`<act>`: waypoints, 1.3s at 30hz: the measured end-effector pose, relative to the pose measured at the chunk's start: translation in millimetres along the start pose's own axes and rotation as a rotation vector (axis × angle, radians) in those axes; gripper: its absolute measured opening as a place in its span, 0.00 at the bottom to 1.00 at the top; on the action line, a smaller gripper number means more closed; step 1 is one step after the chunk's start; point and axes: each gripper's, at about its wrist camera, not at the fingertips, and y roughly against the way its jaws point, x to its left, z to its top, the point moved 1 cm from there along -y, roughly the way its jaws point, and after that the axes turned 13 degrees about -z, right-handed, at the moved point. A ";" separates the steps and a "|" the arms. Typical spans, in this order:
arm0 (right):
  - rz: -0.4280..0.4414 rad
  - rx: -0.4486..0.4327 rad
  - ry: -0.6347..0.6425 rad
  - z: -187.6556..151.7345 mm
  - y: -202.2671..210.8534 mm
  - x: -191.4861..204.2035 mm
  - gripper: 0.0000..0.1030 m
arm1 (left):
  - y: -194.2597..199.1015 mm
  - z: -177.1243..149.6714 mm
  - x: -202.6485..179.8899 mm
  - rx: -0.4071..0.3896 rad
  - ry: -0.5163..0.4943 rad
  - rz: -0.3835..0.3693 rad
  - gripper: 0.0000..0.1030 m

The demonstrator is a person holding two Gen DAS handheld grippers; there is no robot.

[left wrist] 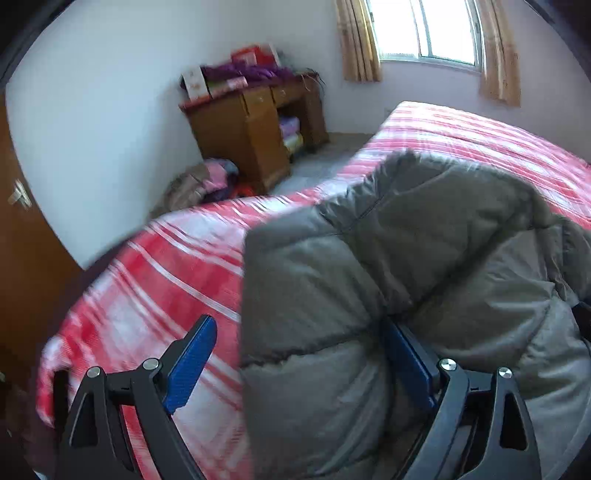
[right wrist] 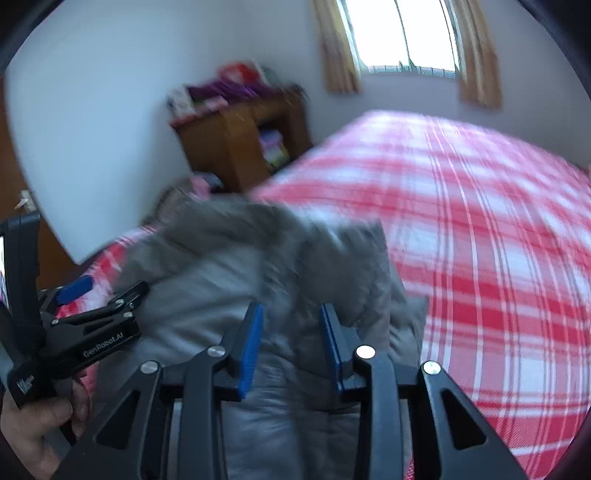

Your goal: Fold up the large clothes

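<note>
A grey padded jacket (left wrist: pixel 406 258) lies bunched on the red and white checked bed (left wrist: pixel 166 266). In the left wrist view my left gripper (left wrist: pixel 299 354) stands wide open. Its left pad (left wrist: pixel 192 362) is over the bedcover, and its right pad (left wrist: pixel 406 358) lies against a jacket fold. The jacket's edge sits in the gap, unpinched. In the right wrist view the jacket (right wrist: pixel 221 280) is blurred. My right gripper (right wrist: pixel 291 343) is partly open over it, with grey fabric showing between the pads. The left gripper (right wrist: pixel 107 291) appears at the left, held by a hand (right wrist: pixel 33 424).
A wooden desk (left wrist: pixel 251 129) piled with boxes and purple cloth stands by the far wall. Clothes (left wrist: pixel 207 181) are heaped on the floor beside it. A curtained window (left wrist: pixel 428 29) is behind the bed, and a brown door (left wrist: pixel 22 236) is at the left. The bedcover (right wrist: pixel 480 240) spreads right.
</note>
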 end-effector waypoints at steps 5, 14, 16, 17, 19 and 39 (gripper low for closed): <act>0.011 0.028 -0.040 -24.5 -27.0 -24.3 0.33 | -6.6 -8.8 3.1 -0.030 0.036 -0.020 0.98; 0.018 0.010 -0.052 -32.2 -25.7 -27.1 0.33 | 7.1 -13.8 -6.3 -0.068 0.016 -0.009 0.98; 0.018 0.008 -0.044 -34.2 -24.2 -26.3 0.33 | 8.0 -14.3 -6.7 -0.073 0.017 -0.012 0.98; 0.019 0.010 -0.041 -33.7 -25.3 -26.1 0.33 | 7.0 -14.1 -6.3 -0.069 0.018 -0.014 0.98; 0.018 0.025 -0.035 -32.9 -28.2 -24.7 0.34 | 5.5 -12.9 -5.0 -0.060 0.022 -0.026 0.98; -0.056 -0.021 0.010 -25.1 58.2 -11.7 0.71 | 148.4 -24.0 -14.9 -0.170 -0.020 -0.129 0.98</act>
